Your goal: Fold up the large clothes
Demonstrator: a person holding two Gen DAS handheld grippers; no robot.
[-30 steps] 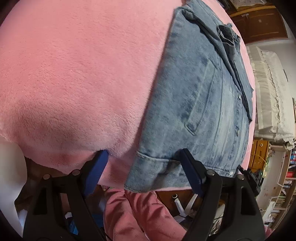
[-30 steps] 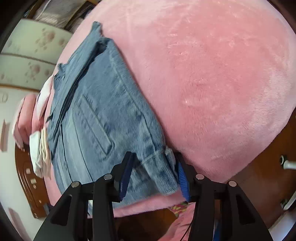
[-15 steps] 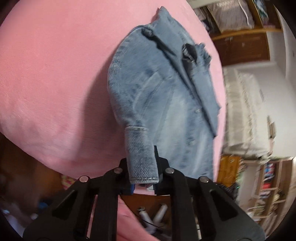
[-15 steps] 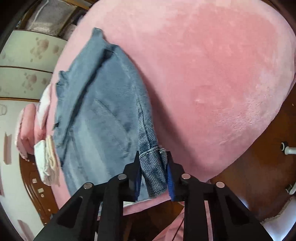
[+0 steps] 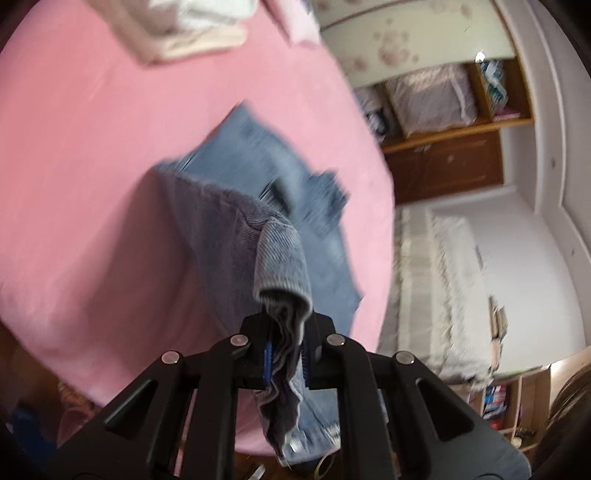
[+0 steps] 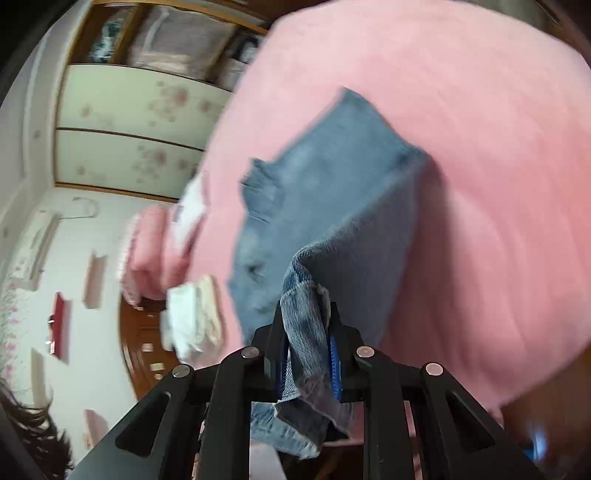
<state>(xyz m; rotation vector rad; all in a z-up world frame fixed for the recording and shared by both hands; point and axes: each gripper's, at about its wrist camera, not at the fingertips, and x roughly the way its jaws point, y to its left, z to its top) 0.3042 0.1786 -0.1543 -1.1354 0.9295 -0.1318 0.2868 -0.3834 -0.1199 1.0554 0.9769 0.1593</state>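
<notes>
A blue denim jacket [image 5: 258,158] lies on a pink fleece bed cover [image 5: 92,147], its near hem lifted off the bed. My left gripper [image 5: 286,325] is shut on one corner of that hem, and bunched denim hangs below its pads. In the right wrist view the same jacket [image 6: 332,166] rises from the pink cover [image 6: 480,110] in a slanted sheet up to my right gripper [image 6: 306,325]. Its jaws are closing with the other hem corner pinched between the blue pads. The collar end still rests on the bed. Both views are motion-blurred.
A pile of folded clothes [image 5: 192,33] sits at the far end of the bed. White bedding [image 5: 443,277] and wooden shelves stand to the right. Pink pillows [image 6: 155,251], a white folded cloth [image 6: 192,317] and a flowered wardrobe [image 6: 129,122] lie to the left.
Both grippers closed on the jacket's hem corners, which lay flat on the bed a second ago, and rose with them. The near half of the jacket has come up off the cover.
</notes>
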